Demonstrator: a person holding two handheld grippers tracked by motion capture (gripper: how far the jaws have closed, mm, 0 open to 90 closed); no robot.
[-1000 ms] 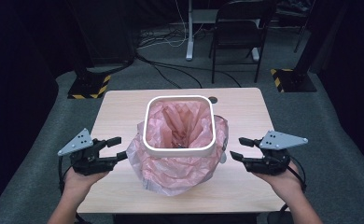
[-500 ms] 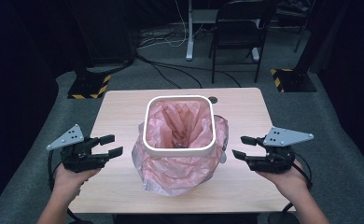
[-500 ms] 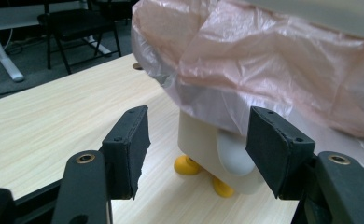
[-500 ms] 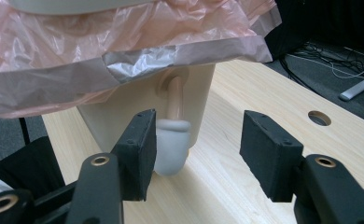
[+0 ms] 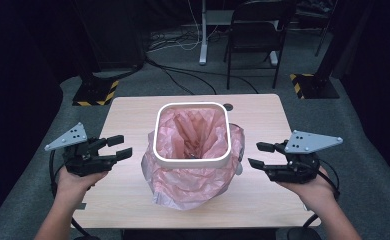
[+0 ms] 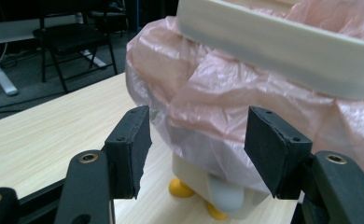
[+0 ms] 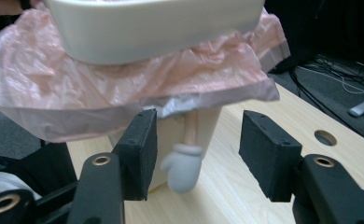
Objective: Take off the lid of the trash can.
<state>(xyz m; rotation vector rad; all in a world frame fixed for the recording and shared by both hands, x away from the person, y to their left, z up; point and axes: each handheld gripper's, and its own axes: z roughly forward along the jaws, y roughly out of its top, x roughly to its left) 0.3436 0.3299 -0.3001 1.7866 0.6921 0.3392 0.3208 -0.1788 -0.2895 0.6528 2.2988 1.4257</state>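
Observation:
A small bin with a white square rim (image 5: pixel 193 162) and a pink bag liner (image 5: pixel 183 186) stands mid-table. The bag hangs crumpled over its sides. My left gripper (image 5: pixel 123 146) hovers left of the bin, open, and its jaws have just been closing a little with nothing between them. My right gripper (image 5: pixel 255 154) hovers to the bin's right, open and apart from the bag. In the left gripper view the open left gripper (image 6: pixel 199 137) faces the bag (image 6: pixel 217 93) and the bin's yellow feet (image 6: pixel 180 188). In the right gripper view the right gripper (image 7: pixel 196 144) faces a small white mitten-shaped arm (image 7: pixel 182 170) under the rim (image 7: pixel 157 28).
The light wooden table (image 5: pixel 133 115) has a round cable hole (image 5: pixel 227 107) behind the bin. Beyond the table stand a black chair (image 5: pixel 255 30), a white desk leg (image 5: pixel 203 35) and loose cables on the grey floor. Yellow-black striped bases (image 5: pixel 95 92) flank the far corners.
Both hands have lifted slightly. The left gripper has drifted outward to the left, away from the bin. The bin and bag have not moved.

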